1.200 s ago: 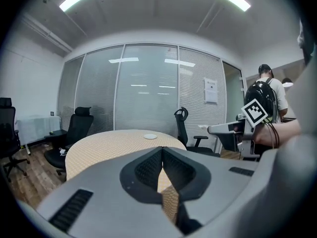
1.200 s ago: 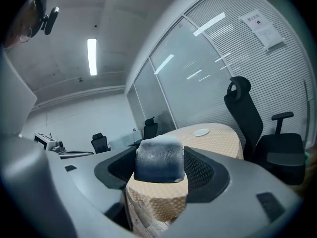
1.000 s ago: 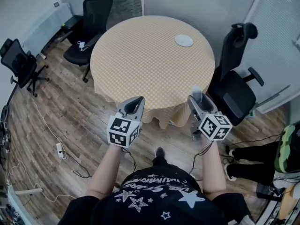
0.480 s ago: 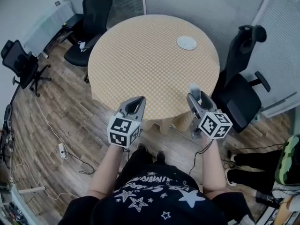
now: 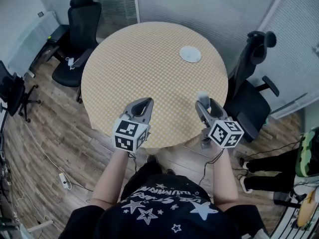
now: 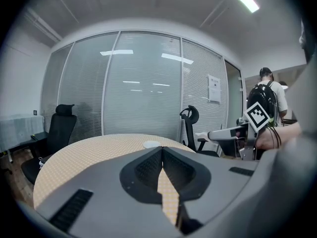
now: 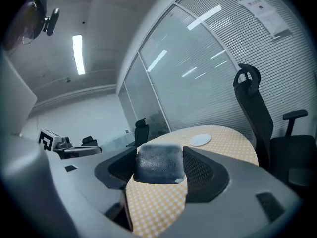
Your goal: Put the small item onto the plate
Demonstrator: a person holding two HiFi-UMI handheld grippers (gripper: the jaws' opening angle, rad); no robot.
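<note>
Holds in the right gripper (image 5: 204, 103) a small dark blue-grey block (image 7: 158, 163) with rounded corners and a finely textured face, material unclear, pinched between both inner pads and filling the gap. Carries nothing in the left gripper (image 6: 162, 152): jaws pressed together at the tips, only checked fabric visible beneath. Both held side by side over the near edge of the round table (image 5: 139, 68) draped in a yellow-and-white checked cloth, apart from each other, seemingly clear of the surface. Well apart from them, on the far right part of the tabletop, the small round white plate (image 5: 190, 54), bare. Close against the table on the right, a black office chair (image 5: 251, 83); a second black chair (image 5: 75, 34) at the far left. Judged stage: carry toward the plate, placing not yet done. Risks from here: a long reach across the table, hence possible drag of a forearm or gripper body on the loose cloth, shifting the plate; release from too high, with a bounce or tumble off so shallow a dish; release short of the rim, through misjudged depth at this steep viewing angle; slip from the pads on any slackening of grip in transit. Safest bet: lowering almost onto the plate's middle before parting the jaws.
</note>
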